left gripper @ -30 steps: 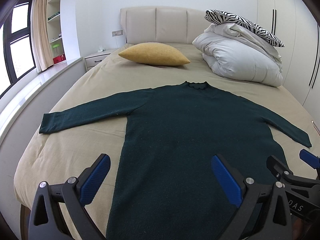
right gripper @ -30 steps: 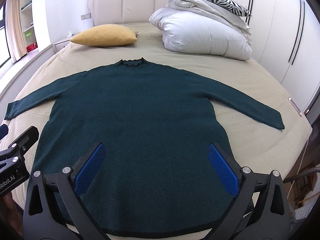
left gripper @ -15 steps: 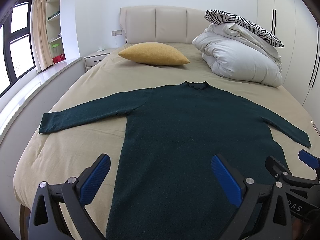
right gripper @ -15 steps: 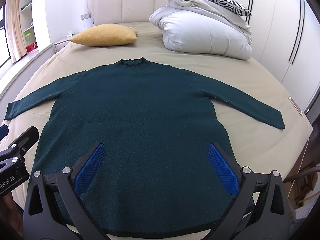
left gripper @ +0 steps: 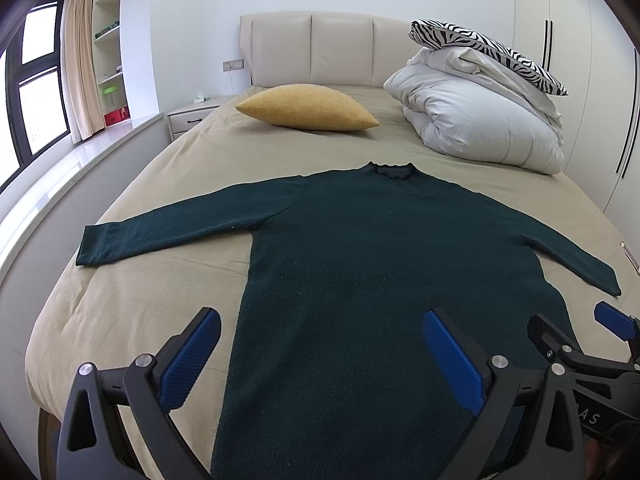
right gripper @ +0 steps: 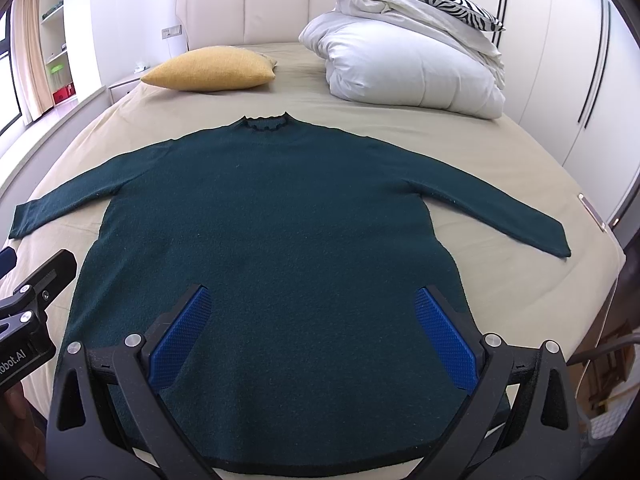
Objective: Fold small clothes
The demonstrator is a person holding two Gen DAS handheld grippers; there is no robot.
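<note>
Left gripper (left gripper: pixel 320 354) released | right gripper (right gripper: pixel 312 328) released — both above near hem | sweater (right gripper: pixel 272 240) flat, long axis near-to-far, collar far — sleeves spread sideways, each nearer its own-side gripper

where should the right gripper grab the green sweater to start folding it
Take the cuff end of the right sleeve, coming in from the bed's right edge. The sweater lies flat with both sleeves spread out, so that thin free end is easy to pinch and swing across the body. The right gripper hangs open.

Home bedroom: bed (left gripper: pixel 168 184), pillows (left gripper: pixel 308 107).
</note>
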